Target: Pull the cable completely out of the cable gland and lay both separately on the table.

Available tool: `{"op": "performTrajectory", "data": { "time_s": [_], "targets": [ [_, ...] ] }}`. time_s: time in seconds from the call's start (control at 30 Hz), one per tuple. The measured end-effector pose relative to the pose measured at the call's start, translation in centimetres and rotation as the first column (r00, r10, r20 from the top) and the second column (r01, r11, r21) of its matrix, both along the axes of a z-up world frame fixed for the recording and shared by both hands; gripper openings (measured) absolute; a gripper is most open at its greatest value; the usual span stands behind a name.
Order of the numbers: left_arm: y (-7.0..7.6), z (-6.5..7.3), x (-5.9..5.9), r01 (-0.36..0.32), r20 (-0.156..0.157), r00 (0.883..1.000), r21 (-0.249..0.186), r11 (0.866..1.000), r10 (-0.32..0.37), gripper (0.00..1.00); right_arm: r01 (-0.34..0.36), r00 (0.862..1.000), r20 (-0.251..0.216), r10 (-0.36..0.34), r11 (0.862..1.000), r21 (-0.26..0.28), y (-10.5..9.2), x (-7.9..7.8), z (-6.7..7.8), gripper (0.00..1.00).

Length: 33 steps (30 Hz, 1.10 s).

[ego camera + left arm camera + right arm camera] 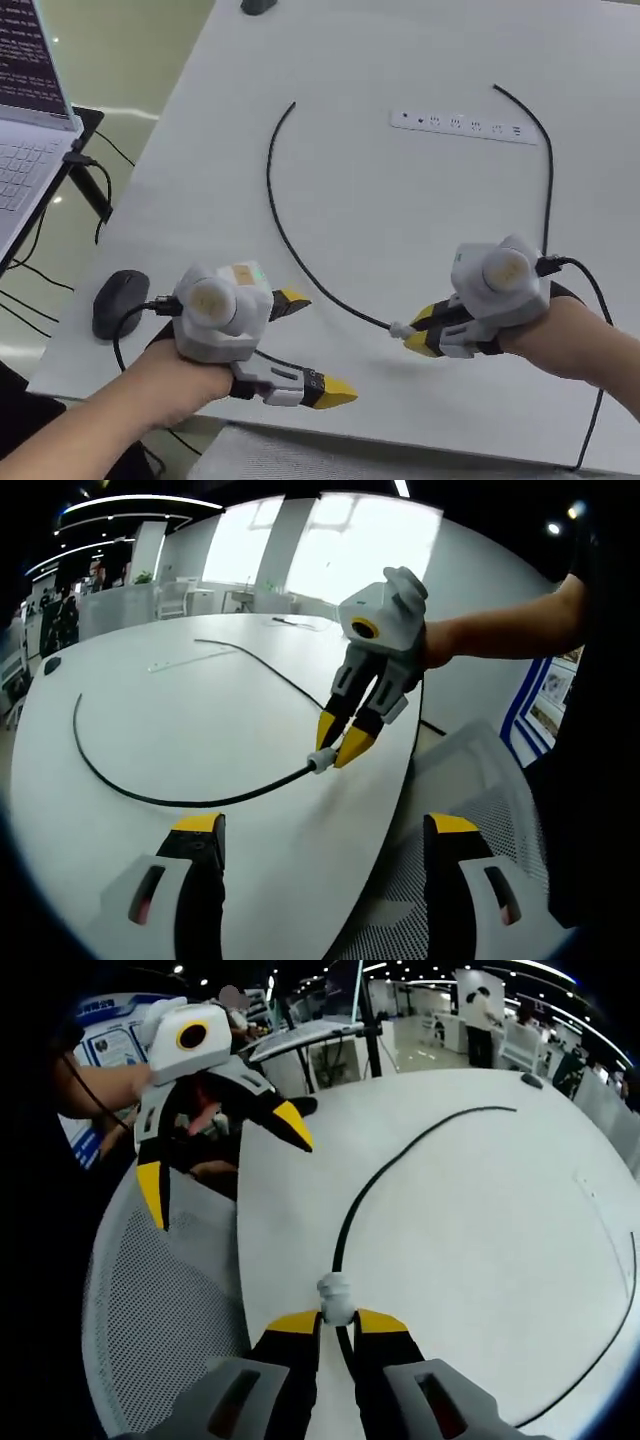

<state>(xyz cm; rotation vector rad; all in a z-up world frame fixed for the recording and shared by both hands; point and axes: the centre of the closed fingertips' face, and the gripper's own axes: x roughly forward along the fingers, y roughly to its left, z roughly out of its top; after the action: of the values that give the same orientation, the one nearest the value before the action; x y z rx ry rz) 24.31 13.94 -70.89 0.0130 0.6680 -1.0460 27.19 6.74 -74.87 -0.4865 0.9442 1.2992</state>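
Note:
A long black cable (285,235) curves across the white table (400,200) and ends in a small white cable gland (400,329). My right gripper (421,331) is shut on the gland, which sticks out at the yellow tips. In the right gripper view the gland (337,1300) sits between the tips of my right gripper (339,1322), and the cable (400,1155) runs away from it. My left gripper (318,345) hangs open over the table's near edge, left of the gland and holding nothing. The left gripper view has my left gripper (325,825), the right gripper (341,746) and the gland (320,760).
A white power strip (460,125) lies at the back right, with a second black lead (545,170) running down beside it. A dark mouse (119,302) sits at the table's left edge. A laptop (25,130) stands off to the left. A mesh chair (160,1300) is below the near edge.

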Motion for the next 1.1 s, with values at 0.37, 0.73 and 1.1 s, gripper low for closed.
{"op": "performTrajectory", "data": {
  "time_s": [0.37,0.73,1.1],
  "targets": [
    [-2.1,1.4,0.3,0.06,0.037,0.998,-0.039,0.997,-0.059,0.8,-0.004,1.0,0.013,0.004,0.998,0.06,0.7,-1.4,3.9,0.07],
    [-2.8,3.2,1.2,0.076,0.071,0.995,-0.055,0.996,-0.072,0.77,-0.047,0.999,0.015,0.046,0.996,0.081,1.1,-2.2,6.2,0.07],
    [-4.2,3.5,1.4,0.133,0.088,0.988,-0.088,0.987,-0.125,0.67,-0.096,0.995,0.01,0.096,0.992,0.086,1.0,-3.7,7.6,0.07]
  ]
}}
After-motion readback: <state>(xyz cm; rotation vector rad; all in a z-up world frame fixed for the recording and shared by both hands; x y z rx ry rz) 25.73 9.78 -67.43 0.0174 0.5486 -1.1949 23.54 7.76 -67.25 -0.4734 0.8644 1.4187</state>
